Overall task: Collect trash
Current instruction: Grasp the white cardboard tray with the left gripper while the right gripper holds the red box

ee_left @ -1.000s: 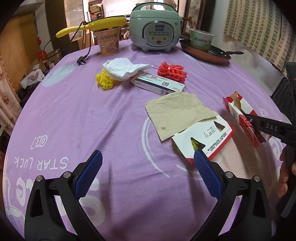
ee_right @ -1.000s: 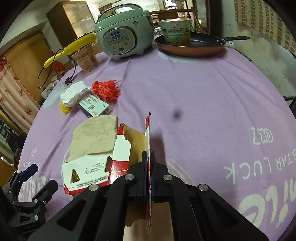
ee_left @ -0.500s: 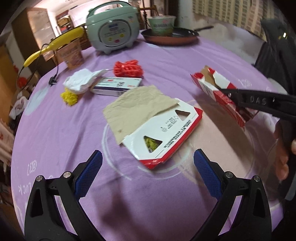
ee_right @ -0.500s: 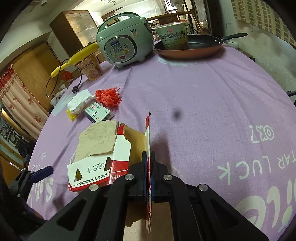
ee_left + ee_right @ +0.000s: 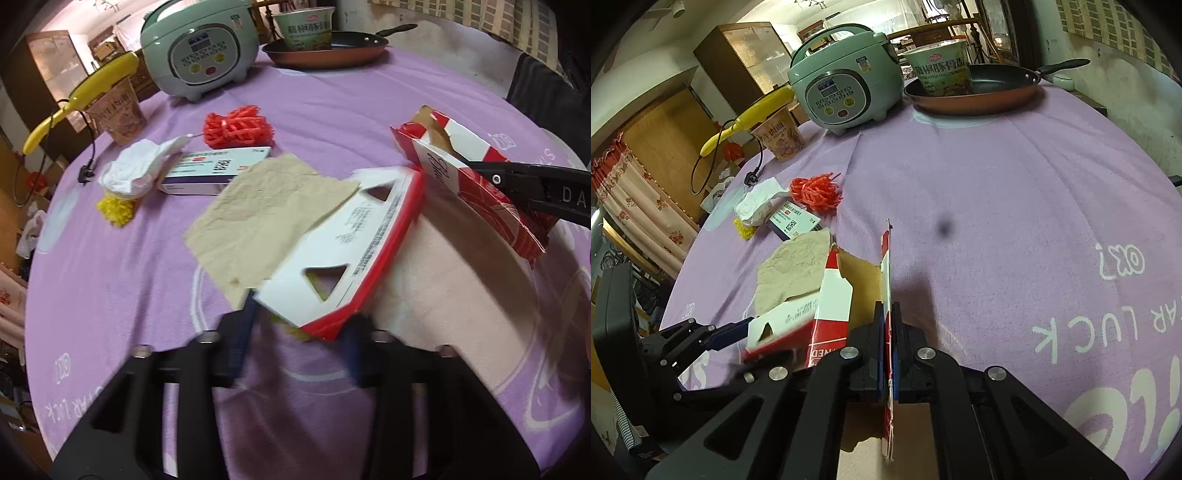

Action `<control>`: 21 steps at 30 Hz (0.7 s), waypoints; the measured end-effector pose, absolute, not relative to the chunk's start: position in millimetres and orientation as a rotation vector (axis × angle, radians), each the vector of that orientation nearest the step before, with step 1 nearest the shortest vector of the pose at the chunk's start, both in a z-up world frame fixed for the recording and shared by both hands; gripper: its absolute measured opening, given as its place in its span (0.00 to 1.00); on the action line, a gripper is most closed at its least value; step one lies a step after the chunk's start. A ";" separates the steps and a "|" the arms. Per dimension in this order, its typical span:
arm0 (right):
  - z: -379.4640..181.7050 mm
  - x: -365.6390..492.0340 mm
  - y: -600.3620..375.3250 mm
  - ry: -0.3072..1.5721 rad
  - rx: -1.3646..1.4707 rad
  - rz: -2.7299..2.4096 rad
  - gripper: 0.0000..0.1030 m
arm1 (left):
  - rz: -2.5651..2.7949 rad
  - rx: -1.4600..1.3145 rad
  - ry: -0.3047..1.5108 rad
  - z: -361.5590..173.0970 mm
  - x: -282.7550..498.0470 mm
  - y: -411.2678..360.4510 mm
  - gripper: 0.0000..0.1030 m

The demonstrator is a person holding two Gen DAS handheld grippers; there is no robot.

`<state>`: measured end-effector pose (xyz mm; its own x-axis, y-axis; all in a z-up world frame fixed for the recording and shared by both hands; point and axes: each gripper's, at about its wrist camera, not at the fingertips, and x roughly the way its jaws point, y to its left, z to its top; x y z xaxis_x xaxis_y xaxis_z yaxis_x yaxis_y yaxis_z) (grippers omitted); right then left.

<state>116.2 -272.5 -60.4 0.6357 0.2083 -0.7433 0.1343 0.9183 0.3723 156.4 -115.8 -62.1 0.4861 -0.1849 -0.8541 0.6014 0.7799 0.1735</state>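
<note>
The left tool is closing around the near corner of the flat white-and-red carton, contact blurred, so the grip cannot be told. Beyond it a brown paper lies partly under the carton. To its right, the right tool is clamped on a torn red carton. Only card should be pinched, then lifted clear of the purple tabletop

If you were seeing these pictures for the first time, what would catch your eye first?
The right gripper is clamped on a torn red carton, held upright in the foreground. Beside it, the left gripper straddles a white-and-red box on brown paper. A green rice cooker stands at the far edge.
</note>
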 end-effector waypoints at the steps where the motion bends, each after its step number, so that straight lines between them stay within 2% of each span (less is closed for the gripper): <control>1: -60.4 116.0 -272.3 0.888 0.417 0.043 0.04 | -0.497 0.488 0.951 -61.3 156.6 -114.4 0.26; 10: -61.9 116.5 -271.8 0.896 0.431 0.053 0.04 | -0.486 0.407 0.913 -34.5 140.9 -90.3 0.20; 21: -63.9 117.0 -263.9 0.902 0.441 0.091 0.04 | -0.464 0.406 0.889 -24.9 108.0 -68.6 0.19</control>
<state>117.0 -263.9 -63.9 0.6228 0.2586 -0.7384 0.1065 0.9070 0.4075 108.0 -68.6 -24.9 0.5443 -0.2150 -0.8109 0.5423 0.8277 0.1446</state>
